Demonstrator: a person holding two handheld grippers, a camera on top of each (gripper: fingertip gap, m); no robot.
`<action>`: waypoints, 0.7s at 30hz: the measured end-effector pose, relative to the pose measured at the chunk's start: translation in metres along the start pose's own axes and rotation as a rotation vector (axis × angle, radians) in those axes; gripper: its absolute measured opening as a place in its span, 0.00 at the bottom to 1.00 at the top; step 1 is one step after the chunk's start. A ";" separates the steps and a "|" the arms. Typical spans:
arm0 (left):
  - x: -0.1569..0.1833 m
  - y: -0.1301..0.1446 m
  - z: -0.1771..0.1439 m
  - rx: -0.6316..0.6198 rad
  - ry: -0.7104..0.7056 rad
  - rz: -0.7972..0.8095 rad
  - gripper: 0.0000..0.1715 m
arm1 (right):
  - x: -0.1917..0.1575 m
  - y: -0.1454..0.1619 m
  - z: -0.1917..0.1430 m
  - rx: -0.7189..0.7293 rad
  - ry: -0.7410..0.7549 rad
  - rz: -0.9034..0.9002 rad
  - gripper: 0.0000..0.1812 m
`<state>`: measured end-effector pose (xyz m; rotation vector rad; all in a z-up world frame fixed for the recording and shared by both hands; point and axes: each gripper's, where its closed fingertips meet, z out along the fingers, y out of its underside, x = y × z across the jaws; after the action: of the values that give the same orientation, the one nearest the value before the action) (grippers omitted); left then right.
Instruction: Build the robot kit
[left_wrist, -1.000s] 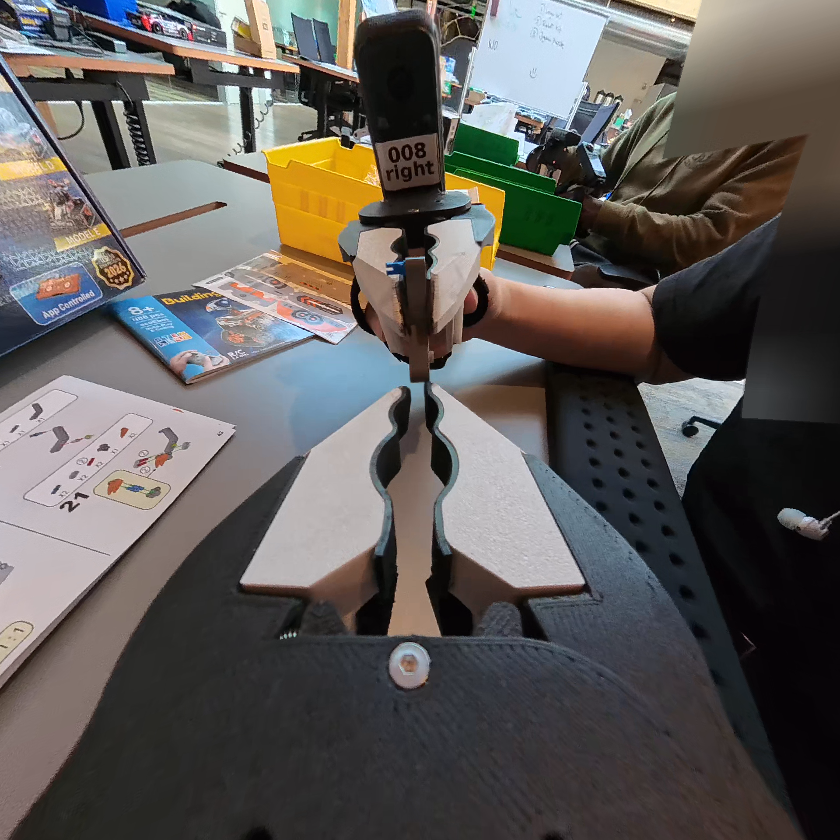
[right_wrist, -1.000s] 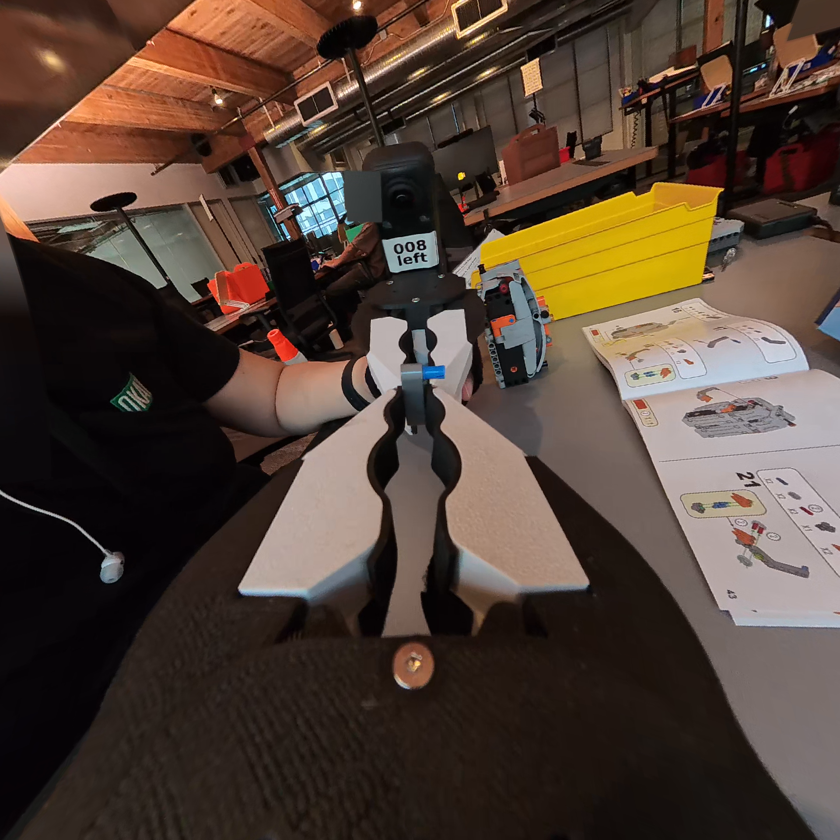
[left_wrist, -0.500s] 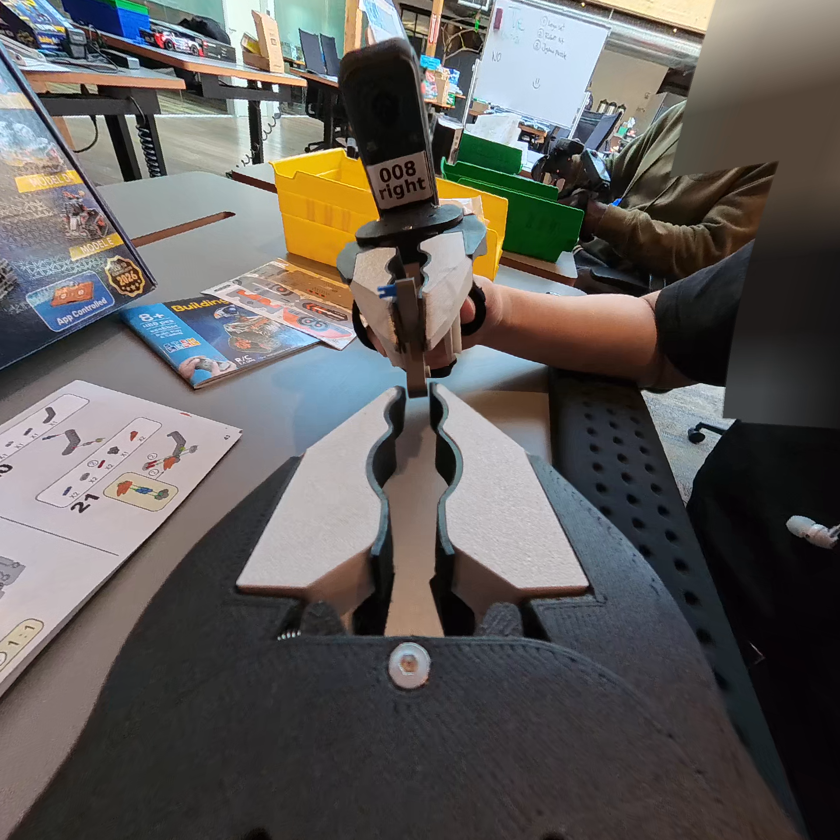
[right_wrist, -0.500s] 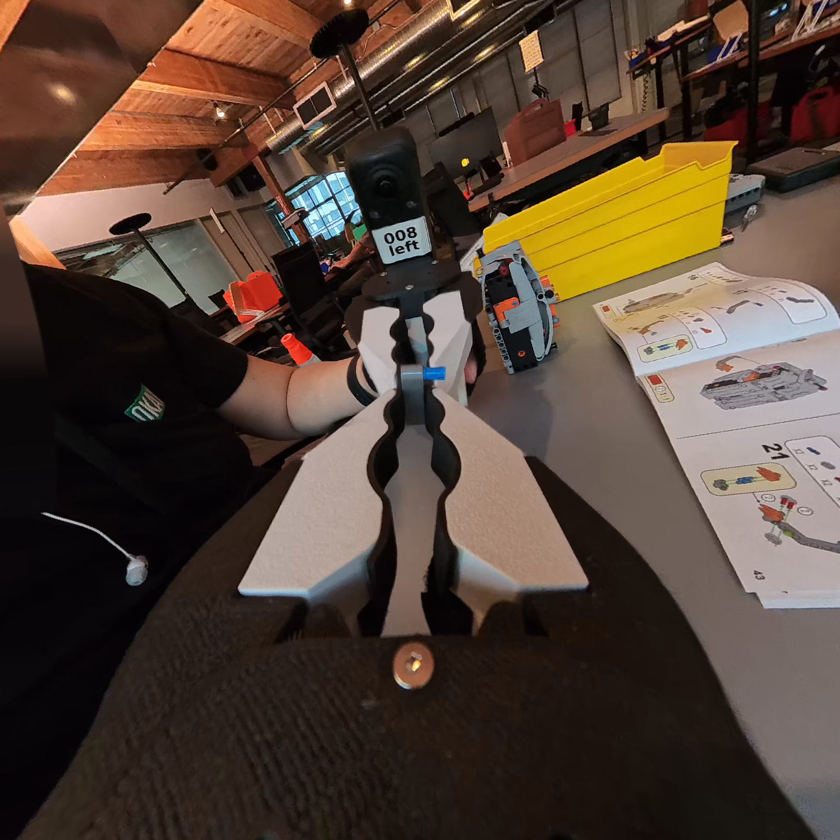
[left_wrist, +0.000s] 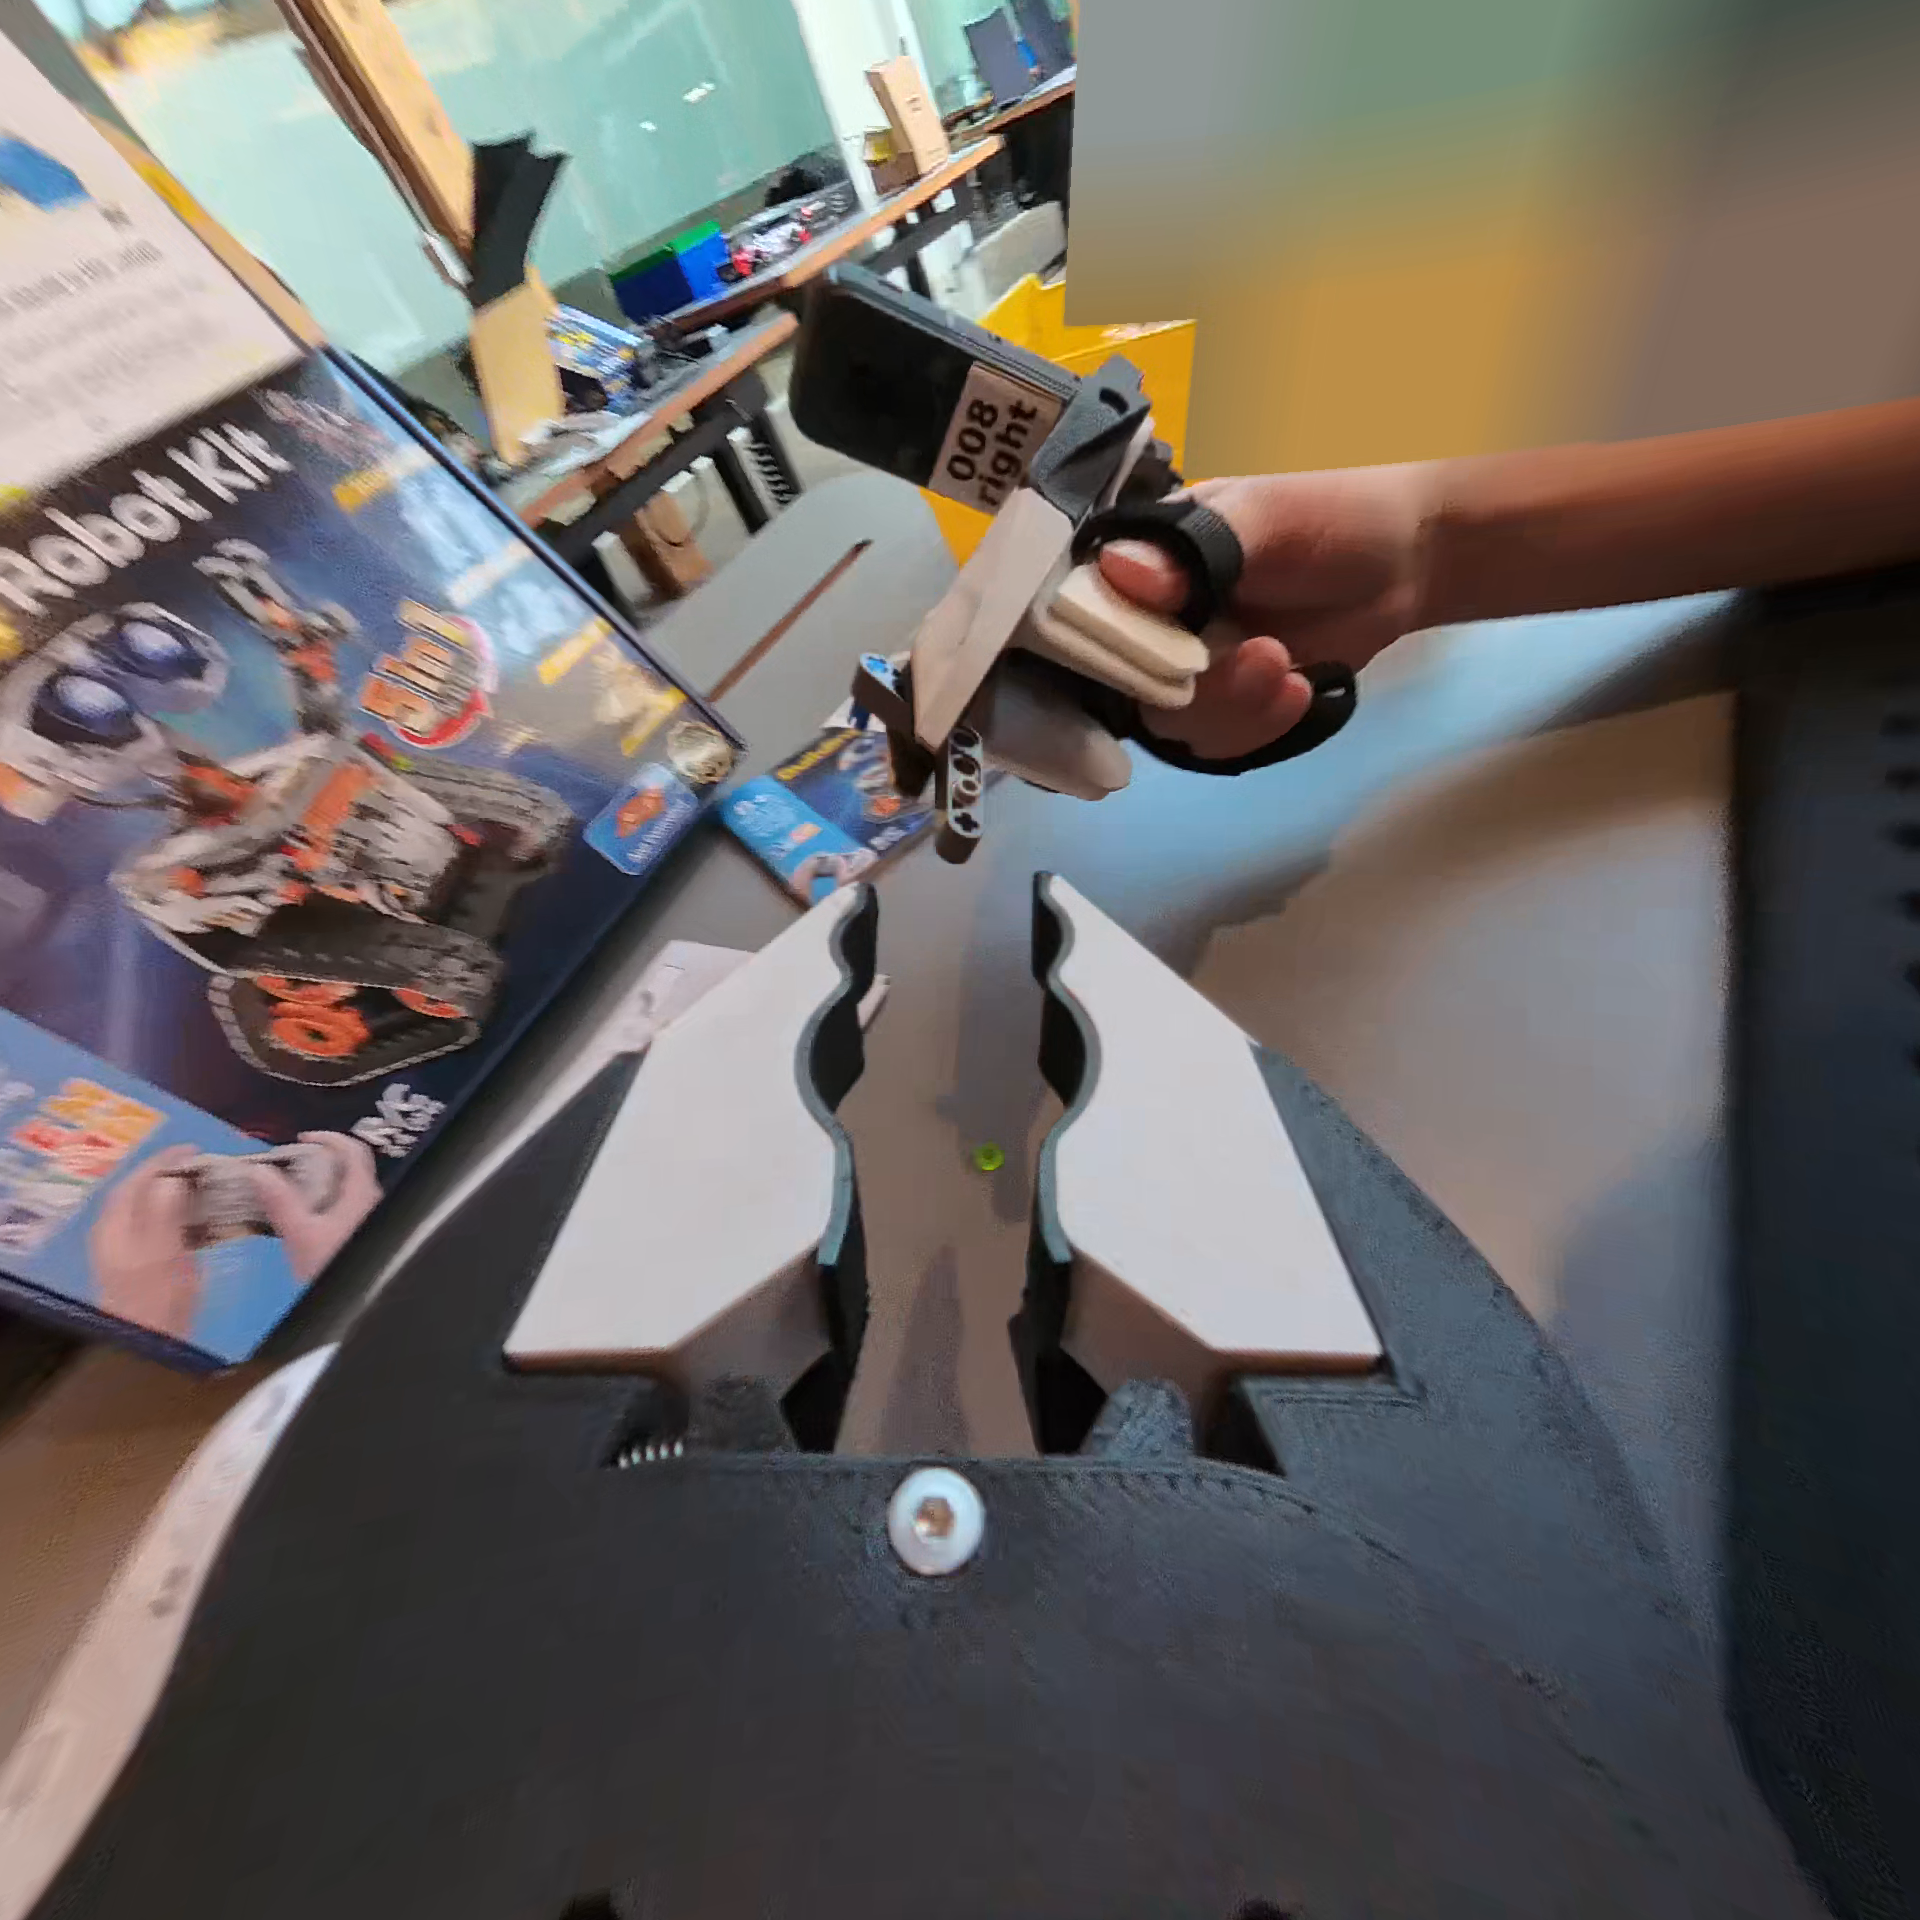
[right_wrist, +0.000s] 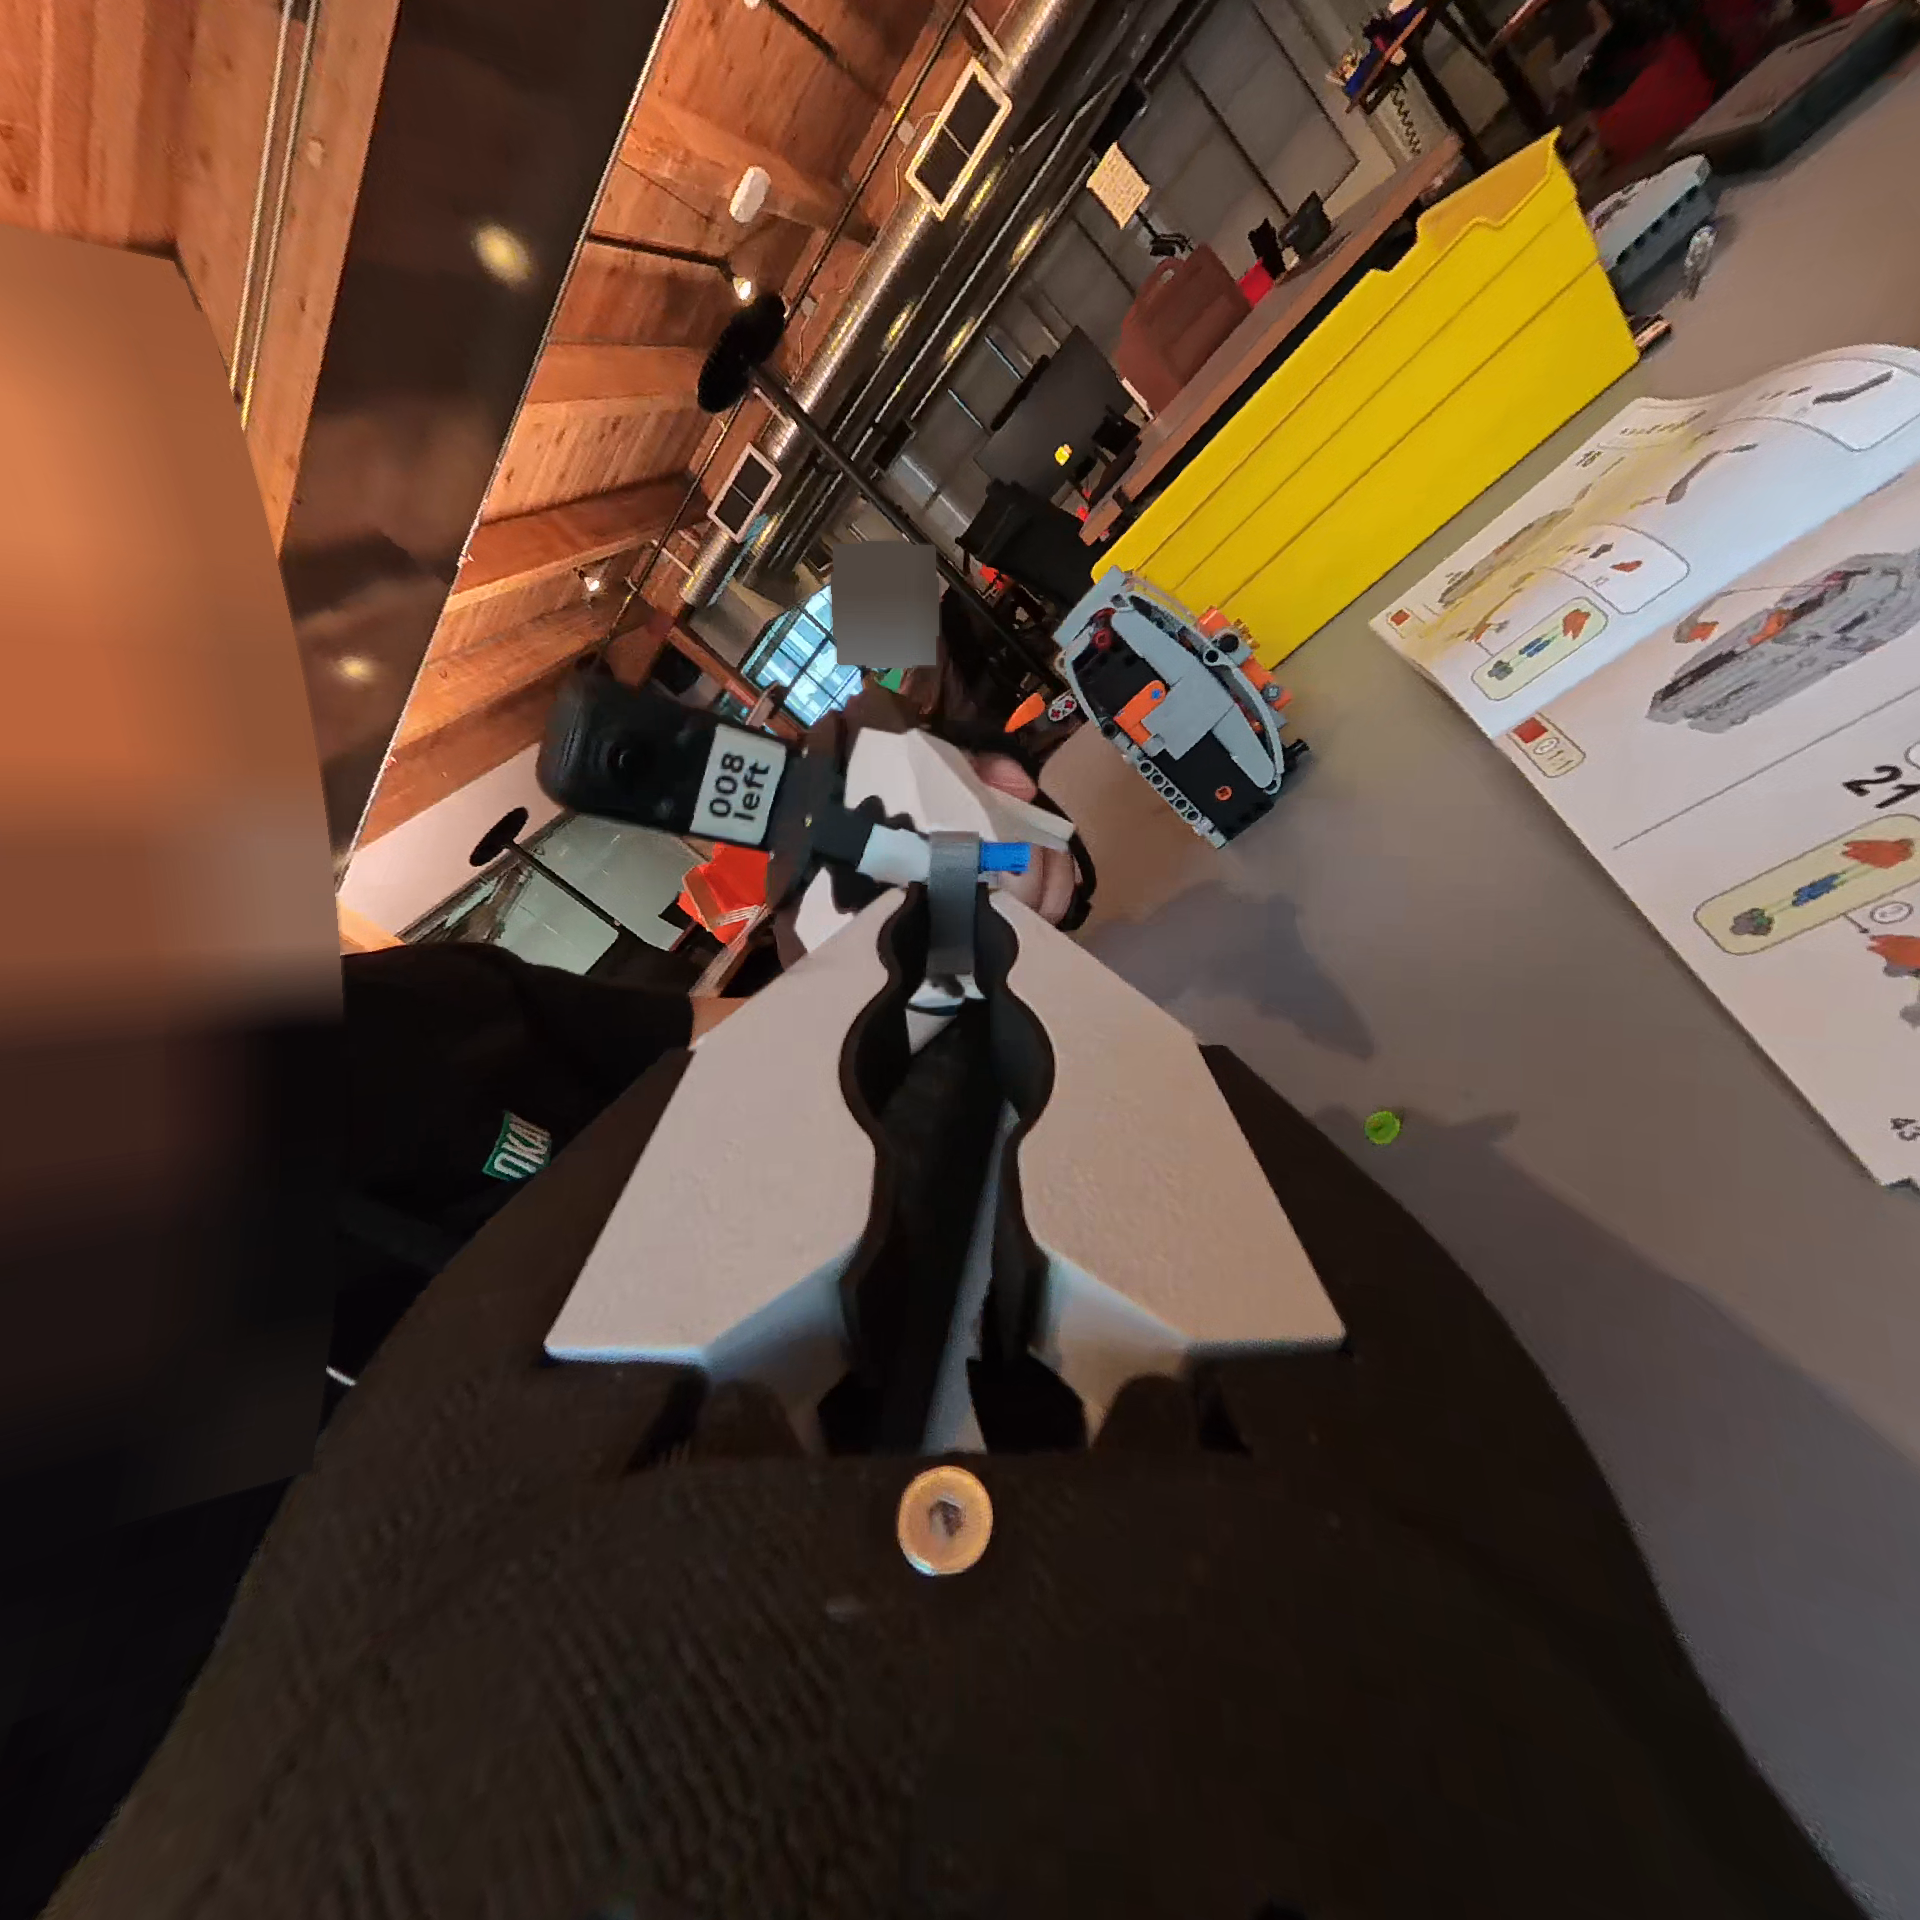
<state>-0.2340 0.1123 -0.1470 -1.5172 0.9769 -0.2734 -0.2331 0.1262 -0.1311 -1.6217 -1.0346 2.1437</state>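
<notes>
Up close, right gripper (right_wrist: 951, 935) pinching a grey toy beam (right_wrist: 951, 914) with a blue pin, beam's lower end hidden, left gripper (left_wrist: 951, 914) jaws wide and empty above a tiny green bead (left_wrist: 985, 1155), toy box (left_wrist: 281, 831) blurry beside it, writing not repeated.

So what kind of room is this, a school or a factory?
Probably neither: an open workshop-style office. Wooden ceiling beams with metal ducts, rows of work desks, and a yellow parts bin suggest it.

grey beam (right_wrist: 954, 902) with blue pin (right_wrist: 1004, 856), yellow bin (right_wrist: 1382, 416), green stud (right_wrist: 1381, 1126)
</notes>
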 end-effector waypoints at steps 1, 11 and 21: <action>-0.001 -0.001 0.001 -0.001 -0.037 0.050 0.15 | 0.001 0.002 0.001 -0.010 0.000 0.017 0.04; 0.013 0.002 0.010 -0.025 -0.046 0.169 0.04 | -0.002 0.013 0.009 -0.044 -0.102 0.196 0.04; 0.006 -0.002 0.007 -0.012 -0.086 0.157 0.03 | -0.003 0.010 0.008 -0.026 -0.125 0.213 0.04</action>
<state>-0.2250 0.1126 -0.1490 -1.4428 1.0242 -0.0897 -0.2371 0.1140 -0.1347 -1.6972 -0.9666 2.4054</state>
